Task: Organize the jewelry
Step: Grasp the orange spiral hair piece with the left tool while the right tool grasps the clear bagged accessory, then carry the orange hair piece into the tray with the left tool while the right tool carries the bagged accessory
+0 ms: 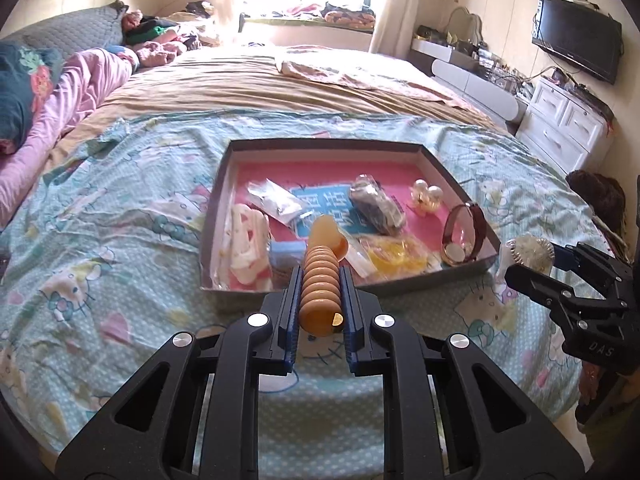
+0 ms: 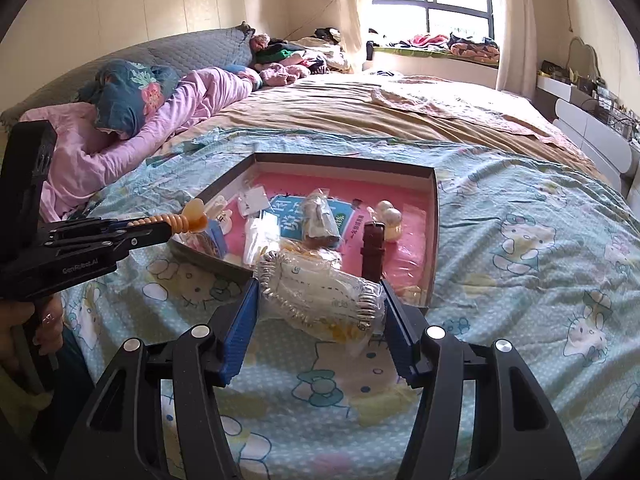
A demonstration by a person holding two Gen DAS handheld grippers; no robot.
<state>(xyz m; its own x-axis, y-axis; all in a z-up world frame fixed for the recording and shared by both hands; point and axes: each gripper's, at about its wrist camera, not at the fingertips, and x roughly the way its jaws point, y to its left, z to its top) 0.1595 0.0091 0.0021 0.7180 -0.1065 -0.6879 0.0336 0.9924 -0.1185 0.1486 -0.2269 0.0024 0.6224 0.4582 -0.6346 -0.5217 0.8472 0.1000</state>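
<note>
A shallow box point(image 1: 224, 184) with a pink floor lies on the bed and holds jewelry: a brown-strap watch point(image 1: 464, 236), pearl pieces point(image 1: 428, 196) and several clear bags. My left gripper point(image 1: 320, 280) is shut on an amber bead bracelet point(image 1: 320, 288), held above the box's near edge; it also shows in the right wrist view point(image 2: 188, 220). My right gripper point(image 2: 320, 300) is shut on a clear bag with silver jewelry point(image 2: 316, 296), just in front of the box point(image 2: 434, 240). The watch point(image 2: 372, 252) stands behind the bag.
The box sits on a light blue cartoon-print sheet point(image 1: 120, 280). Pink bedding and pillows point(image 2: 160, 120) lie at the bed's left. White drawers point(image 1: 564, 124) and a wall television point(image 1: 576, 36) stand at the right.
</note>
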